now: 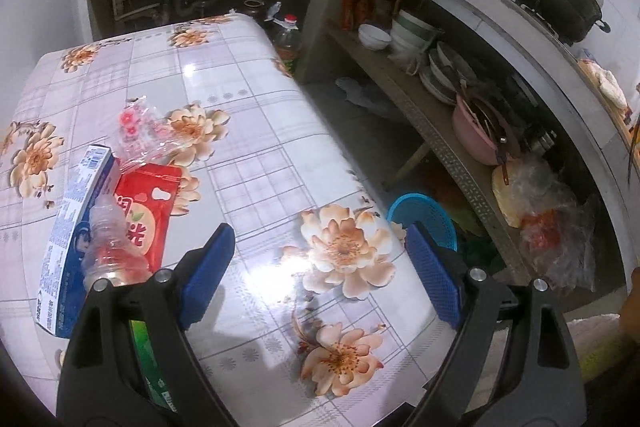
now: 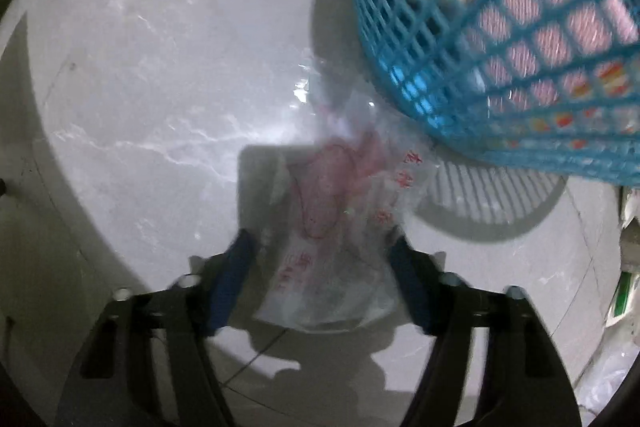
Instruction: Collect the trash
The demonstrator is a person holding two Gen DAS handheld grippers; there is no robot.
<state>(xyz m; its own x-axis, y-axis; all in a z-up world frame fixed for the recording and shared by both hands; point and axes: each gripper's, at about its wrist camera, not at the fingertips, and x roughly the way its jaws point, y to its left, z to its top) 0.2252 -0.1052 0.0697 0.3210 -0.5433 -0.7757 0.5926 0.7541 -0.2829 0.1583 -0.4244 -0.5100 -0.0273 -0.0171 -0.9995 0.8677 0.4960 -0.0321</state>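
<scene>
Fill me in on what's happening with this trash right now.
A person is clearing rubbish with a gripper in each hand. The right gripper points down at the floor, its jaws around a clear plastic wrapper with red print, beside the blue basket; a firm pinch cannot be confirmed. The left gripper hovers open and empty over the floral table, where a red packet, an empty bottle, a blue box and another wrapper lie.

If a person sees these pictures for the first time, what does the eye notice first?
In the left view, the flowered tablecloth, with a red packet, a box and a bottle piled at its left. In the right view, a blue basket above the floor, and a clear bag between the right gripper's fingers.
</scene>
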